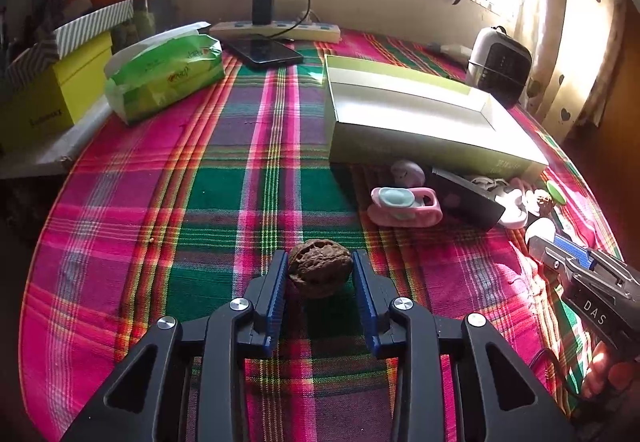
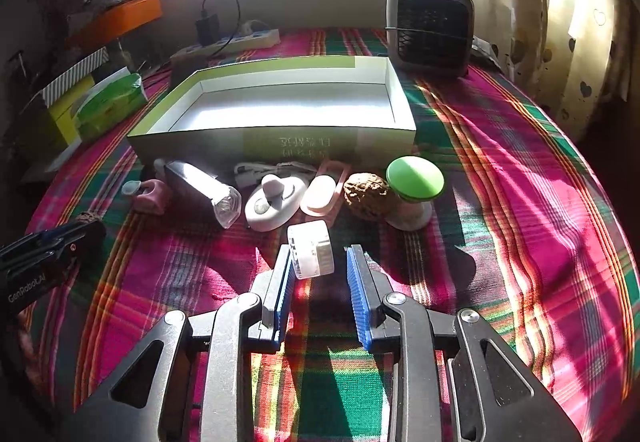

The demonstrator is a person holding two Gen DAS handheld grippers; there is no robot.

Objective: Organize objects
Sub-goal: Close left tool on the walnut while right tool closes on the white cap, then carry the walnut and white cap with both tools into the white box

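A brown walnut (image 1: 320, 268) lies on the plaid cloth between the fingers of my left gripper (image 1: 320, 266), which is open with both pads close beside it. My right gripper (image 2: 318, 262) is open around a small white round case (image 2: 311, 250), which lies nearer the left pad. An open, empty green-and-white box (image 2: 276, 140) stands behind. In front of it lie a pink holder (image 2: 146, 196), a silver flashlight (image 2: 202, 190), a white oval gadget (image 2: 274, 204), a pink case (image 2: 322, 192), a second walnut (image 2: 366, 196) and a green-topped mushroom-shaped thing (image 2: 414, 186).
A small heater (image 2: 430, 28) stands behind the box at the right. A tissue pack (image 1: 166, 76), a phone (image 1: 264, 50), a power strip (image 1: 276, 29) and yellow boxes (image 1: 52, 94) sit at the back left. The left gripper's body (image 2: 44, 262) shows at the right wrist view's left edge.
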